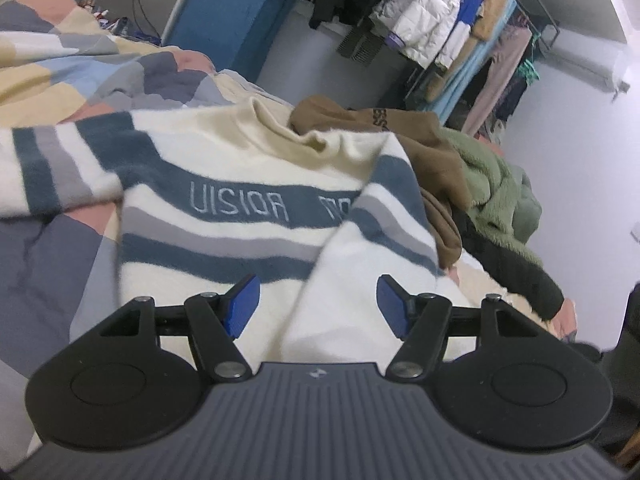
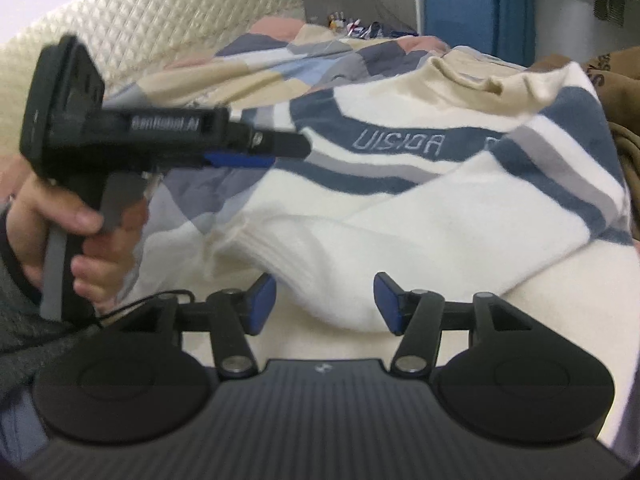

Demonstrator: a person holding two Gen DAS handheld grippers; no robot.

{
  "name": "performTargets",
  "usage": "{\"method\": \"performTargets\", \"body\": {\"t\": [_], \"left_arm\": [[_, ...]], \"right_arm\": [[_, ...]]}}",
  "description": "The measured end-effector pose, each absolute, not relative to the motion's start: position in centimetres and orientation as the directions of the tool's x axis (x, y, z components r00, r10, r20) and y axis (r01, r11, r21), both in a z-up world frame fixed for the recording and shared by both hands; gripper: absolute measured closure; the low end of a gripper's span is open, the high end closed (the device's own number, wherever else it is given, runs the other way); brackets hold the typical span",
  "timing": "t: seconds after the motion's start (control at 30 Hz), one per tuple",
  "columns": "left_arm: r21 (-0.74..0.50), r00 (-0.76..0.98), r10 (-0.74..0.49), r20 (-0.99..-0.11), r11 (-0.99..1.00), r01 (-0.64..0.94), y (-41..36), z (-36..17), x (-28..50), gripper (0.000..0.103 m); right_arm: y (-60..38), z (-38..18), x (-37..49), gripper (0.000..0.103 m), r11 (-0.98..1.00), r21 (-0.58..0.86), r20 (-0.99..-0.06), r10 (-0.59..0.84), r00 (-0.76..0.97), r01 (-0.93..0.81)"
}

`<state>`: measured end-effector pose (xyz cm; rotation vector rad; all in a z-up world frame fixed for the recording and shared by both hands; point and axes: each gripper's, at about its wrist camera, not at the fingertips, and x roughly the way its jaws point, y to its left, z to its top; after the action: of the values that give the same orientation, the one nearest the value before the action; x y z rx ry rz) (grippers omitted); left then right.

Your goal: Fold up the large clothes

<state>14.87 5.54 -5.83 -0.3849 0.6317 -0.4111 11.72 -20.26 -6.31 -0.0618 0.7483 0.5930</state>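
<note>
Striped sweater lies flat, collar away (sleeve folded across); both jaws open.

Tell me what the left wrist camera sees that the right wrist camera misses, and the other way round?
Only the left wrist view shows the clothes rack, the green fleece and the other sleeve stretched out sideways. Only the right wrist view shows the quilted headboard, the left gripper from the side, and the hand holding it. Both show the striped sweater, its folded sleeve, the patchwork quilt and a brown garment.
</note>
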Motion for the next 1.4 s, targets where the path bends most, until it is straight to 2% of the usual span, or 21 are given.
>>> {"method": "performTargets", "body": {"t": [0.23,0.57,0.67,0.83,1.1,1.2,1.4], "left_arm": [[-0.46,0.72,-0.471,-0.51,0.856,0.234,5.6,-6.1,15.1,0.034],[-0.502,0.683,-0.502,-0.53,0.835,0.224,5.6,-7.4,16.3,0.034],[-0.521,0.649,-0.53,-0.546,0.821,0.232,4.9,-8.1,16.5,0.034],[-0.487,0.602,-0.533,-0.595,0.835,0.258,2.8,-9.4,16.8,0.038],[-0.421,0.549,-0.462,-0.697,0.883,0.21,1.4,-12.6,17.8,0.04],[-0.432,0.542,-0.463,-0.701,0.881,0.194,1.5,-13.1,18.2,0.04],[-0.488,0.589,-0.468,-0.659,0.862,0.139,3.3,-12.1,17.9,0.041]], "right_arm": [[-22.9,-5.1,13.0,0.047,0.839,0.25,-0.605,0.526,0.598,-0.484],[-26.2,-2.8,13.9,0.047,0.837,0.295,-0.499,0.547,0.672,-0.462],[-25.8,-4.0,14.7,0.047,0.85,0.306,-0.538,0.527,0.658,-0.429],[-24.1,-6.9,16.2,0.047,0.873,0.294,-0.632,0.483,0.606,-0.39],[-22.3,-10.3,18.5,0.048,0.919,0.228,-0.714,0.382,0.587,-0.321],[-21.5,-11.8,19.2,0.049,0.929,0.206,-0.744,0.352,0.568,-0.307],[-21.6,-12.5,19.5,0.048,0.934,0.214,-0.743,0.346,0.573,-0.286]]}}
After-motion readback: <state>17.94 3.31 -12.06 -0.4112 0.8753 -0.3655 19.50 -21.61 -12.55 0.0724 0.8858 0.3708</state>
